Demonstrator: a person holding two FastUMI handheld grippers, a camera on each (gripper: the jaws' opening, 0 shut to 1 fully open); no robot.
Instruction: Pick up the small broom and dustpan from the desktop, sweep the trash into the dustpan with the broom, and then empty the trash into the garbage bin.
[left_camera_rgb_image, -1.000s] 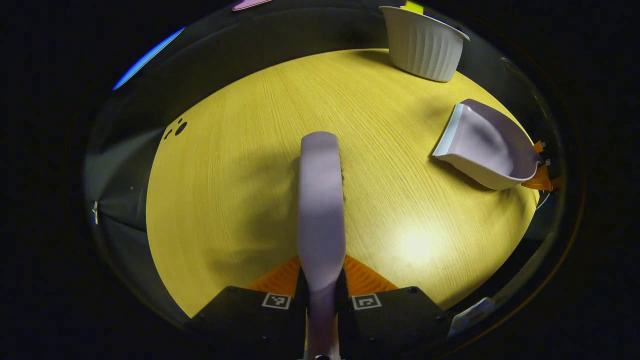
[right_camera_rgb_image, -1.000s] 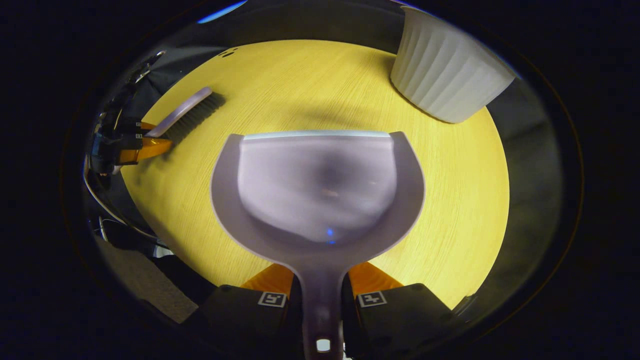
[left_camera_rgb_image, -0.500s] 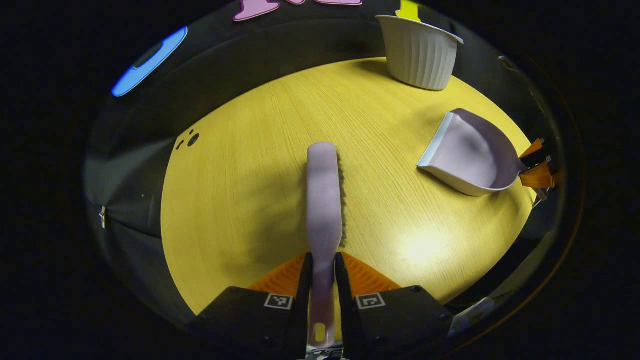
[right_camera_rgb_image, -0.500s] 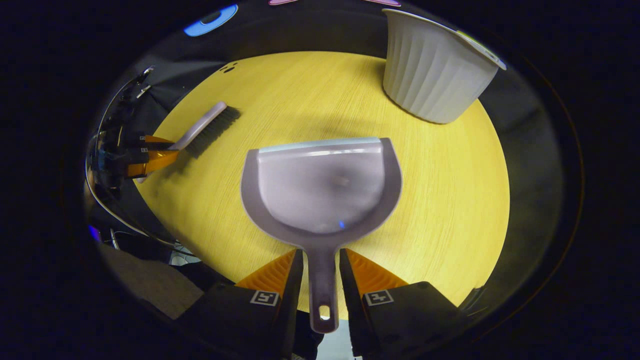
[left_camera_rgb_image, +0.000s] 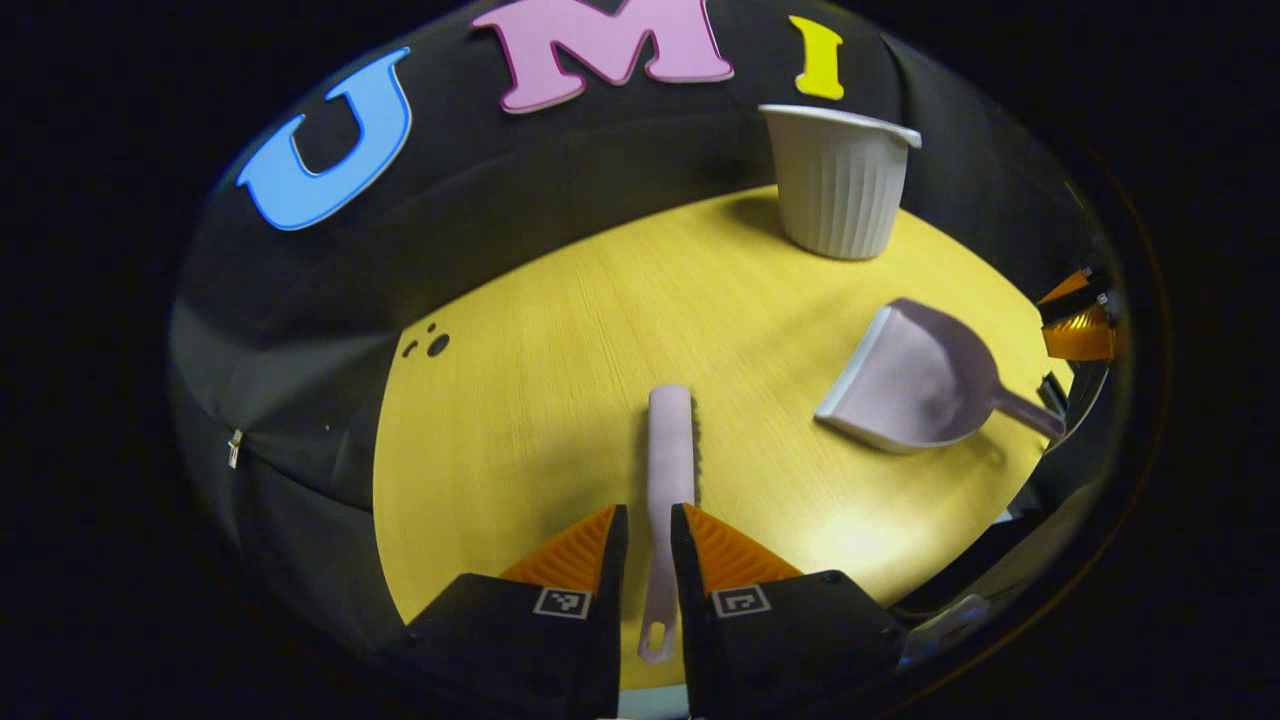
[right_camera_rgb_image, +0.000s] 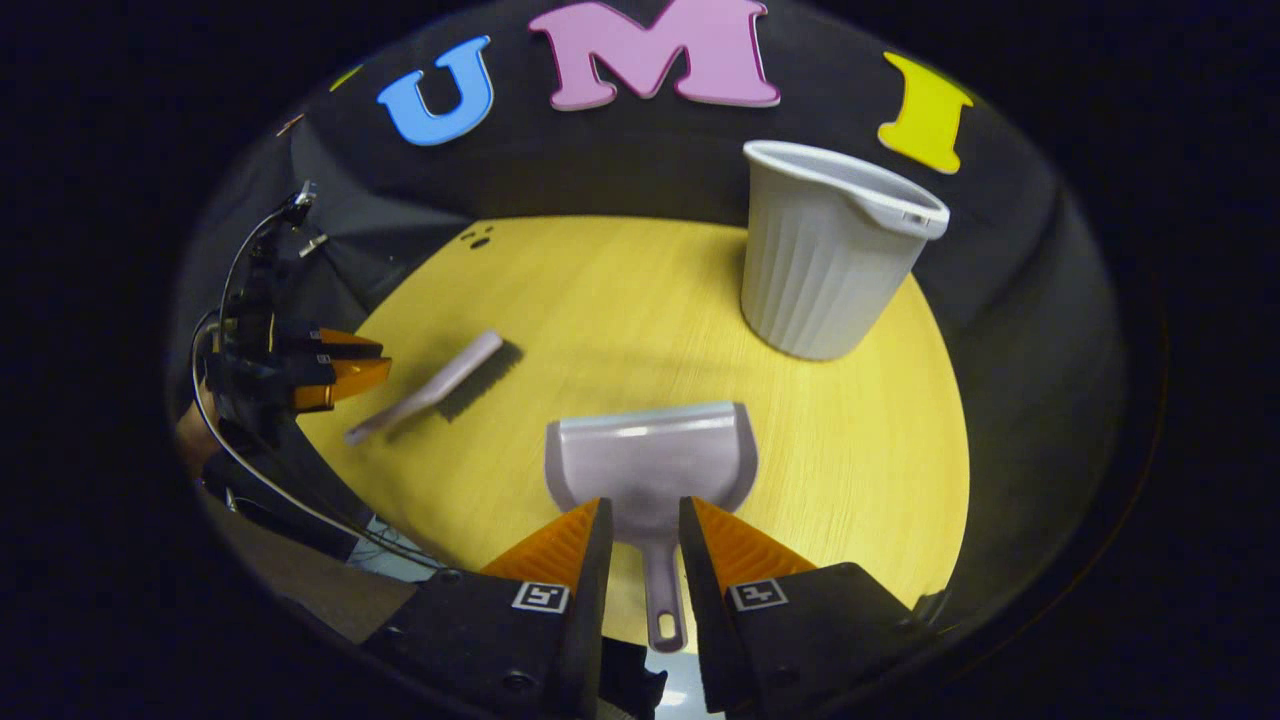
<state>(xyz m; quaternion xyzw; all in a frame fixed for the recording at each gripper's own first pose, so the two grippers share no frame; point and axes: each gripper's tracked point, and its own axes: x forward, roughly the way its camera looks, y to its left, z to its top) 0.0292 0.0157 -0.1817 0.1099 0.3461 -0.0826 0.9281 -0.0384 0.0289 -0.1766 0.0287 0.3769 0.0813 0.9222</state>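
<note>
The lilac small broom (left_camera_rgb_image: 670, 440) lies flat on the yellow round desktop (left_camera_rgb_image: 520, 400), its thin handle pointing back between the fingers of my left gripper (left_camera_rgb_image: 645, 510), which is open and raised clear of it. The lilac dustpan (right_camera_rgb_image: 650, 460) rests on the desktop (right_camera_rgb_image: 620, 300) with its handle running between the fingers of my open right gripper (right_camera_rgb_image: 640, 503), a gap on each side. In the right gripper view the broom (right_camera_rgb_image: 440, 385) lies just off the left gripper (right_camera_rgb_image: 350, 365). In the left gripper view the dustpan (left_camera_rgb_image: 915, 380) lies apart from the right gripper (left_camera_rgb_image: 1075, 325).
A white ribbed garbage bin (right_camera_rgb_image: 825, 255) stands upright at the far right of the desktop, also seen as the bin (left_camera_rgb_image: 838, 185) beyond the dustpan. Small black marks (left_camera_rgb_image: 430, 345) sit near the far left edge. Cables (right_camera_rgb_image: 230, 330) hang beside the left gripper.
Both grippers opened, letting go of the broom and the dustpan, then drew back and up. Both tools now lie on the desktop, looking smaller and farther off.
</note>
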